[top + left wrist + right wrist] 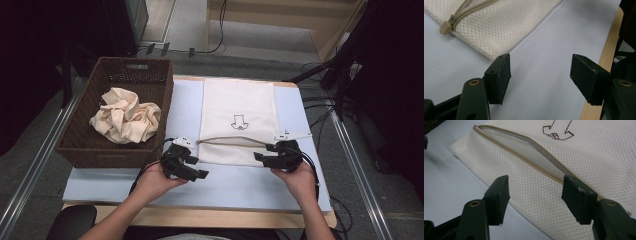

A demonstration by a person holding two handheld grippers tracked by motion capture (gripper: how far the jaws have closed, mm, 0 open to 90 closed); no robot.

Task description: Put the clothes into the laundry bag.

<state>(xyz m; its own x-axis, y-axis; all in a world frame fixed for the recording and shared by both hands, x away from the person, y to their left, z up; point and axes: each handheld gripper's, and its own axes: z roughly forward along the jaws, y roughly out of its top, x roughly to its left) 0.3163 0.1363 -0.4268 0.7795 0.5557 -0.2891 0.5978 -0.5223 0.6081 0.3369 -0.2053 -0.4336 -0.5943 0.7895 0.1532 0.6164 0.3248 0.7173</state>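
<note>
- High view: mesh laundry bag point(239, 120), cream, lying flat at the centre of the pale tabletop point(240, 190), its zipper opening point(235, 141) running across near the 6 o'clock edge and gaping slightly.
- High view: small outline drawing point(239, 122) printed mid-bag; no readable lettering.
- High view: left tongs point(186, 161) at the bag's 7 o'clock corner, held by the left hand point(156, 181), forearm entering from 6 o'clock, wrist angled toward 1 o'clock.
- High view: right tongs point(272, 156) at the bag's 5 o'clock corner, held by the right hand point(299, 176), forearm rising from 6 o'clock, tongs pointing toward 9 o'clock.
- High view: dark wicker basket point(80, 135) at 9 o'clock of the bag, holding a crumpled peach cloth point(126, 116).
- Left gripper view: left tongs point(541, 75) spread, nothing between them, above bare tabletop point(544, 50); bag corner point(499, 27) at 11 o'clock, just beyond the left pad, whether touching cannot be told.
- Left gripper view: beige zipper pull point(446, 26) at 10 o'clock; wooden tabletop edge point(609, 50) at 3 o'clock.
- Right gripper view: right tongs point(536, 192) spread wide, low over the mesh below the zipper point(524, 157), not pinching it.
- Right gripper view: zipper open, grey lining showing; brown outline drawing point(557, 131) at 12 o'clock, no legible text.
</note>
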